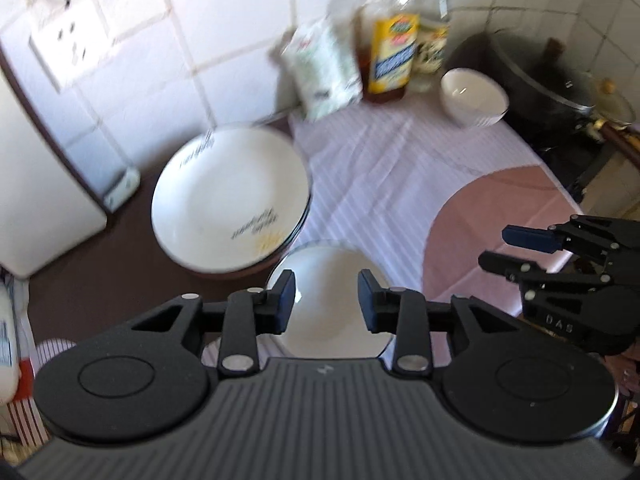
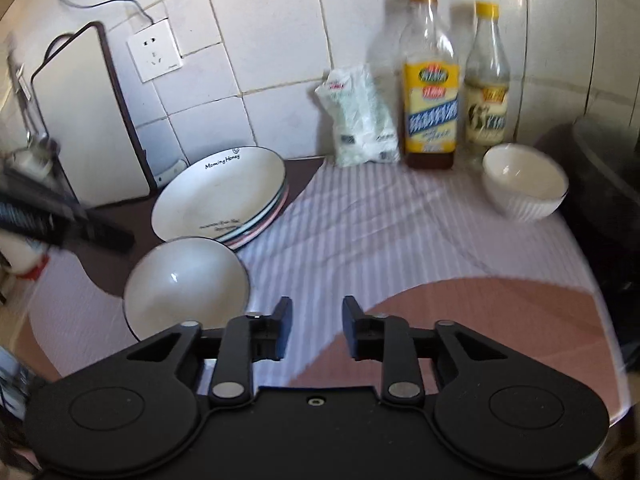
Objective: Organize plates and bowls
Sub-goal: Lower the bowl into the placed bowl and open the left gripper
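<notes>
Near bowl (image 2: 186, 284) sits on the striped cloth (image 2: 360, 232) at the bench's front left, rim just beside the plate stack (image 2: 218, 196). Left tongs (image 1: 326, 300) hover right above it, gapped wide, holding nothing. Right tongs (image 2: 316, 326) also gapped, empty, over bare cloth beside the bowl.

Risks, judged: the bowl is glazed and smooth, so pads could slip off the thin rim; a knock could push it into the stack and chip a rim. Loose cloth may drag or bunch under a sliding bowl. Both tongs are near each other, so they could clash over the same bowl. Far bowl (image 2: 524, 182) stands near two bottles (image 2: 430, 92) and a soft bag (image 2: 356, 118); a careless reach there could tip them.

Looks: bowls white, round, glossy; far one ribbed outside with a dark rim line. Plates shallow, white, printed lettering, coloured ones beneath. Bottles clear, yellow labels. Wall tiled.
</notes>
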A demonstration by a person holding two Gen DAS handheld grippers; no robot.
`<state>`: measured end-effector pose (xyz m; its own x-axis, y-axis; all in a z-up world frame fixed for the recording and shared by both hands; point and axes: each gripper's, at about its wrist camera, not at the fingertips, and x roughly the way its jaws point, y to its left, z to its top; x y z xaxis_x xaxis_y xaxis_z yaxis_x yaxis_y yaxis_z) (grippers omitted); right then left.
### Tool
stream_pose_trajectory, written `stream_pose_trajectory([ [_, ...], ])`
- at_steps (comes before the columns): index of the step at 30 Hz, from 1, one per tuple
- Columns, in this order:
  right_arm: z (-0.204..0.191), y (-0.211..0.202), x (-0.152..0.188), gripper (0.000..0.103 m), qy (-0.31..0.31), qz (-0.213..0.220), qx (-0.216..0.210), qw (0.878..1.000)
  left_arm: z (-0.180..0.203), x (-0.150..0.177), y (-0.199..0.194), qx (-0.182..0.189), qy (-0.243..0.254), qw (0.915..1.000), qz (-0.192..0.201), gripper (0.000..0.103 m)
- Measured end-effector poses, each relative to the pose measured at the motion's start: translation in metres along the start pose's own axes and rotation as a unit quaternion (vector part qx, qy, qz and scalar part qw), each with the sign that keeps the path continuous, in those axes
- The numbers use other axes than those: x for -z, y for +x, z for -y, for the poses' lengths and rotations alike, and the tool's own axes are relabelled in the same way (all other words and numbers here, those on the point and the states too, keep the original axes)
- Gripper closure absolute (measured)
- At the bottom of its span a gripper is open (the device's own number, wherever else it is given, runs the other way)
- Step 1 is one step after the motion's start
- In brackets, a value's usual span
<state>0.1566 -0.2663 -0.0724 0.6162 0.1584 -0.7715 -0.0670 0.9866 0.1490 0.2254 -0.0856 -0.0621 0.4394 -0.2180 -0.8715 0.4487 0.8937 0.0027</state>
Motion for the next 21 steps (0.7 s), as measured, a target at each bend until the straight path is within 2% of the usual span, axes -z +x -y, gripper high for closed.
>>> stream_pose_trajectory([
  [3, 0.015, -0.013, 0.000, 0.054, -0.012, 0.013, 0.011, 1.000, 0.010, -0.010, -0.005, 0.014, 0.011, 0.9997, 0.015, 0.065],
  [9, 0.048, -0.027, 0.004, 0.045, -0.018, 0.040, 0.049, 0.998, 0.034, -0.034, 0.003, 0.042, 0.016, 0.9985, 0.031, 0.060],
  [10, 0.053, -0.028, 0.005, 0.044, -0.018, 0.045, 0.053, 0.997, 0.038, -0.036, 0.006, 0.053, 0.018, 0.9979, 0.032, 0.055],
  [12, 0.061, -0.029, 0.007, 0.037, -0.019, 0.048, 0.059, 0.997, 0.046, -0.044, 0.020, 0.070, 0.023, 0.9971, 0.020, 0.052],
  [17, 0.078, -0.027, 0.006, 0.034, -0.013, 0.050, 0.065, 0.997, 0.065, -0.062, 0.053, 0.068, 0.044, 0.9967, 0.011, 0.050],
  [21, 0.092, -0.016, 0.004, 0.031, -0.010, 0.048, 0.068, 0.996, 0.074, -0.081, 0.077, 0.098, 0.025, 0.9949, 0.000, 0.046],
])
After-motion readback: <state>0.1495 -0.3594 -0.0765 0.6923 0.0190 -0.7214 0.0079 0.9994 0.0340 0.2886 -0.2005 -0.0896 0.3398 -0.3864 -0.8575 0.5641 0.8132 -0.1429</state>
